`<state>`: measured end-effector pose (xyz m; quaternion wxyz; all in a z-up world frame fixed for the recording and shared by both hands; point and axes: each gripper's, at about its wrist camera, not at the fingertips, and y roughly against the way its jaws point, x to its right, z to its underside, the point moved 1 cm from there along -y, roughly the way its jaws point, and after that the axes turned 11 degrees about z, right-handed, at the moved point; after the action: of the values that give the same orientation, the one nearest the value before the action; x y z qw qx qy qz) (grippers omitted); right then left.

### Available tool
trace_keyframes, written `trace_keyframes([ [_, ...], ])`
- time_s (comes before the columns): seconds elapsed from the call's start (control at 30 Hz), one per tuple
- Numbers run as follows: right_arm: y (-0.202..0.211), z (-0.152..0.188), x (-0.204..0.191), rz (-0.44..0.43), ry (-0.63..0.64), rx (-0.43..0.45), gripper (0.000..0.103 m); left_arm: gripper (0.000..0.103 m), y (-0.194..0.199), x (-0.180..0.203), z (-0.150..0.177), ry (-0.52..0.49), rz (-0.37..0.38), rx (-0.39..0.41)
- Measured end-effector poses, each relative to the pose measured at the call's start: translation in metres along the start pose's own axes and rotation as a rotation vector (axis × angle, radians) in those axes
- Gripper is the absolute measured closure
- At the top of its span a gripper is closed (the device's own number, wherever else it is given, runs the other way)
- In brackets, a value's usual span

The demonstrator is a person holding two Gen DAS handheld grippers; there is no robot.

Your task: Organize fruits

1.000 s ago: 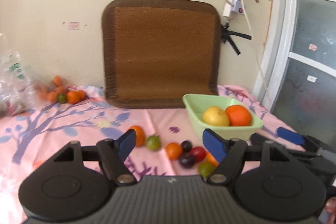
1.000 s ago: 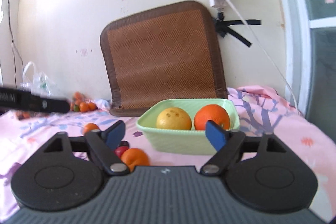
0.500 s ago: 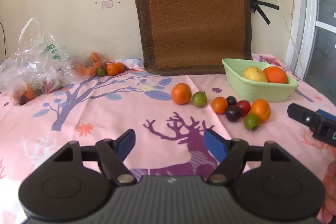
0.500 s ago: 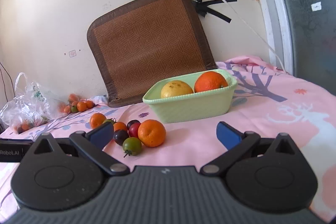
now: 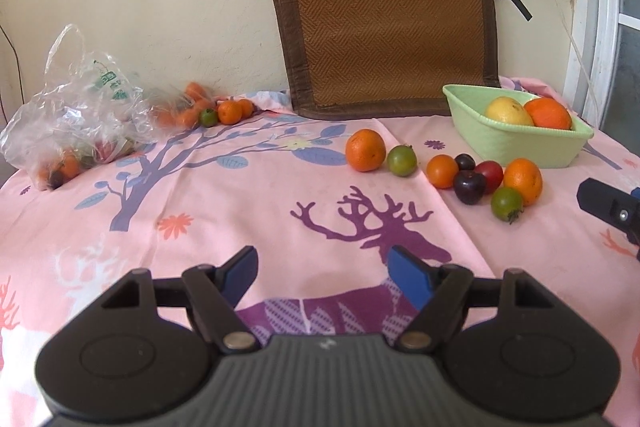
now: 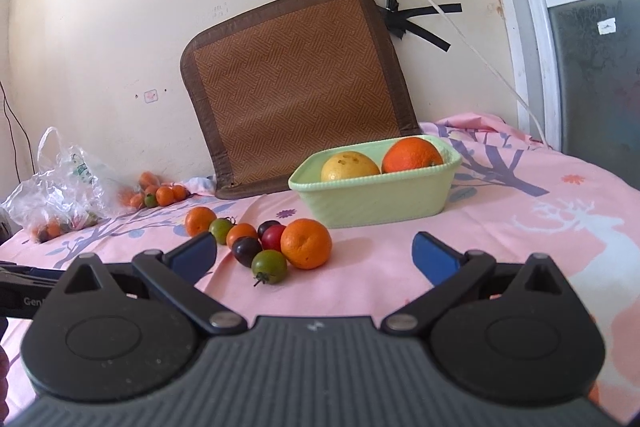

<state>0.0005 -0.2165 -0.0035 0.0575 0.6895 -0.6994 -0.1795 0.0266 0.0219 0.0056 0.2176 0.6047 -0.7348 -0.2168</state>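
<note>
Fruits [image 6: 276, 247] lie just left of the bowl [image 6: 376, 199], nearer my empty, spread right gripper [image 6: 314, 253]; left gripper [image 5: 324, 273] likewise spread.

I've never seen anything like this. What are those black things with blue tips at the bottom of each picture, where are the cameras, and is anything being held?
Each black shape is a hand-held gripper; a person carries one in each hand, and a camera on each looks forward along its two blue-tipped fingers. One picture is from the left gripper, the other from the right gripper. Both are open and hold nothing. On the pink tablecloth stands a green basket with a yellow fruit and an orange. Loose small fruits lie before it, and a plastic bag sits far left.
</note>
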Motion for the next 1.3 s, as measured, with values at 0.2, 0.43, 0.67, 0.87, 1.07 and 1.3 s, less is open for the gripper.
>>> trace_keyframes([
  [0.2,-0.001,0.0,-0.001,-0.01,0.0,-0.01,0.0,0.029,-0.004,-0.003,0.001,0.009,-0.01,-0.003],
  [0.43,-0.002,0.0,-0.002,-0.008,0.0,-0.015,0.0,0.029,-0.009,-0.006,0.001,0.013,-0.01,-0.007],
  [0.67,-0.002,0.0,-0.003,-0.004,0.005,-0.019,0.003,0.029,-0.015,-0.01,0.005,0.025,-0.002,-0.012],
  [0.87,-0.002,-0.001,-0.001,-0.009,0.007,-0.014,0.004,0.029,-0.014,-0.013,0.007,0.041,0.015,0.003],
  [1.07,-0.002,-0.001,-0.002,-0.004,0.015,-0.014,0.004,0.029,-0.01,-0.012,0.008,0.045,0.03,0.034],
  [1.3,-0.003,-0.001,-0.004,-0.004,0.026,-0.018,0.004,0.029,-0.006,-0.008,0.009,0.022,0.046,0.057],
])
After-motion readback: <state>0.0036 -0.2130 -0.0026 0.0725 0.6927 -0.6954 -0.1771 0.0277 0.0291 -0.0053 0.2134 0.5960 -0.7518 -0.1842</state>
